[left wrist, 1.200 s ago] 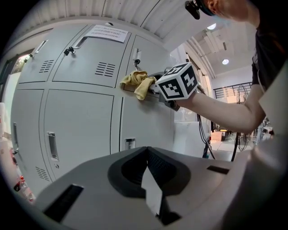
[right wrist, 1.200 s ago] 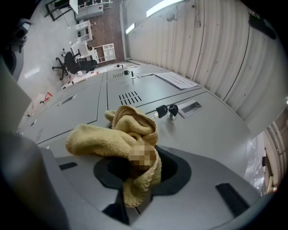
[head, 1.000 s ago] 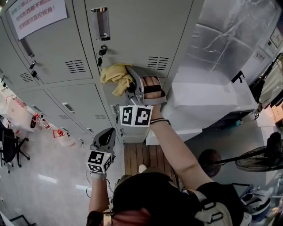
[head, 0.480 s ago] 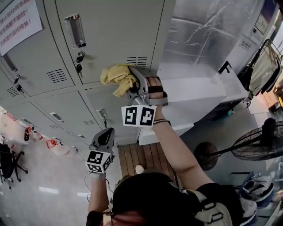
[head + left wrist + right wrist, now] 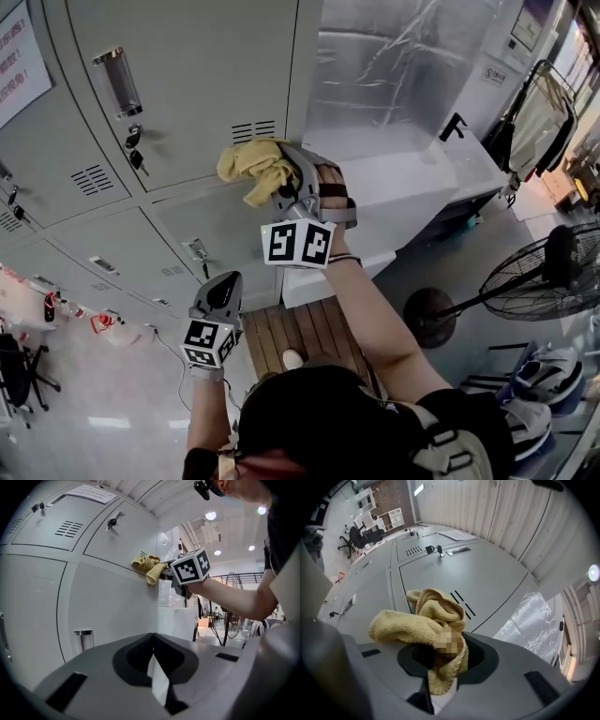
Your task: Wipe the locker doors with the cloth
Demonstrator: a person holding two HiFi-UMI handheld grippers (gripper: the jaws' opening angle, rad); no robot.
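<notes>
Yellow cloth [image 5: 251,167] is bunched up in my right gripper [image 5: 278,183], with the jaws clamped on it and a tail of it hanging down between them in the right gripper view. It's pushed against the grey locker door [image 5: 206,66], right at the door's bottom edge, just under the vent slots [image 5: 246,131] and close to the bank's right-hand end. A key [image 5: 137,155] sits in the lock further left, below the metal handle [image 5: 117,82]. My left gripper [image 5: 221,291] hangs lower down, well apart from the cloth, jaws pressed together with nothing in them. To the right of the lockers there's a white unit wrapped in plastic [image 5: 394,84].
</notes>
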